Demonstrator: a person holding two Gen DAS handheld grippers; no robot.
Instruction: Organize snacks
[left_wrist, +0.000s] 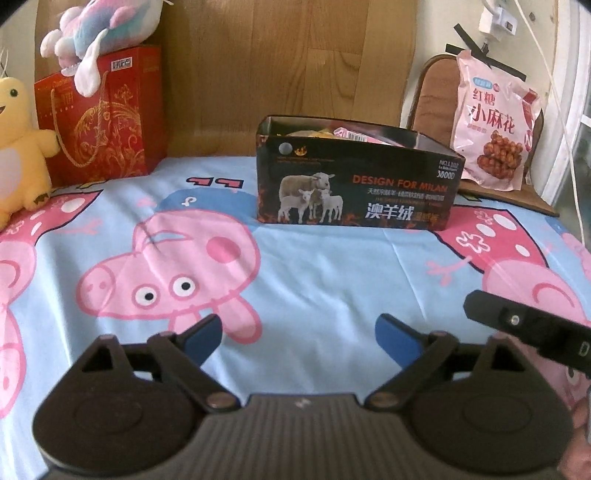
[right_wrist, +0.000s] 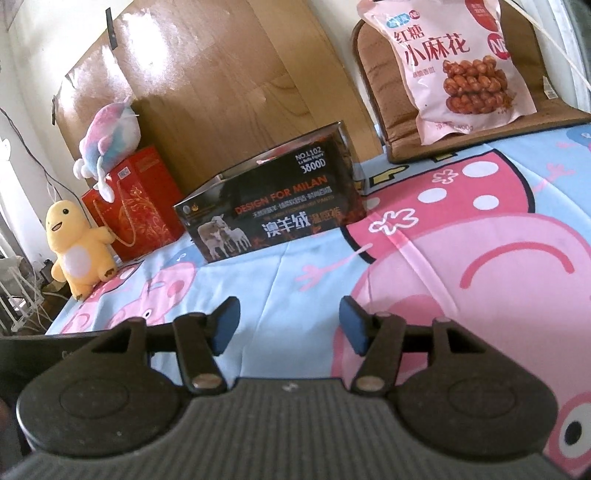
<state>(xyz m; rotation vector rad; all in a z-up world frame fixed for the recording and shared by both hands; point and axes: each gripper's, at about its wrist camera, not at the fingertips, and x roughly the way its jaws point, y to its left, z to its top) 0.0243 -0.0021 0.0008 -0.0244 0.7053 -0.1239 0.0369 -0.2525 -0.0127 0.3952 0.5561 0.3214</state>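
Note:
A black open-top box with sheep pictures (left_wrist: 354, 184) stands on the Peppa Pig sheet, with snack packets (left_wrist: 347, 133) showing inside it. It also shows in the right wrist view (right_wrist: 273, 214). A pink bag of twisted dough snacks (left_wrist: 493, 122) leans on a brown chair cushion at the far right, and shows in the right wrist view (right_wrist: 458, 62). My left gripper (left_wrist: 297, 338) is open and empty, low over the sheet, well short of the box. My right gripper (right_wrist: 288, 321) is open and empty. Part of it shows at the right of the left wrist view (left_wrist: 524, 325).
A red gift bag (left_wrist: 99, 118) with a pastel plush (left_wrist: 99, 33) on top stands at the back left, beside a yellow plush (left_wrist: 18, 147). A wooden board (left_wrist: 288, 74) stands behind the box. The brown cushion (right_wrist: 480, 136) lies at the far right edge.

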